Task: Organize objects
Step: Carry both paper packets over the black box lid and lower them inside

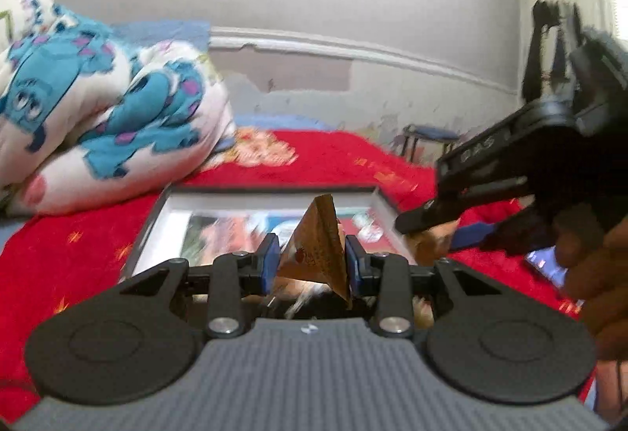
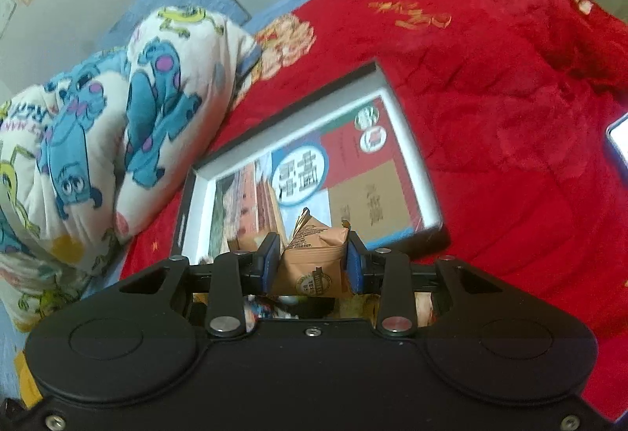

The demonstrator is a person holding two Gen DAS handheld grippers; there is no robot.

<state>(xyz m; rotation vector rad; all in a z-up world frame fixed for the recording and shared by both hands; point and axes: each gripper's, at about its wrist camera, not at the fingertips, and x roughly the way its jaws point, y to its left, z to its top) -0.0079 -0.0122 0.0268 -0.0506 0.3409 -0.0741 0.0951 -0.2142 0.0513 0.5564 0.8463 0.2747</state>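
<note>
Left wrist: red blanket [image 1: 333, 156], peeling wall [image 1: 314, 81].

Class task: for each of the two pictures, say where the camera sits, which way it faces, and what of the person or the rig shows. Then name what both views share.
Left wrist: on the left claw, facing nearly level across the red blanket to the wall; shows the right claw and a hand.
Right wrist: on the right claw, angled down at the bed; shows only its own fingers.
Shared: open box, cartoon quilt, each claw gripping a brown snack packet.
</note>
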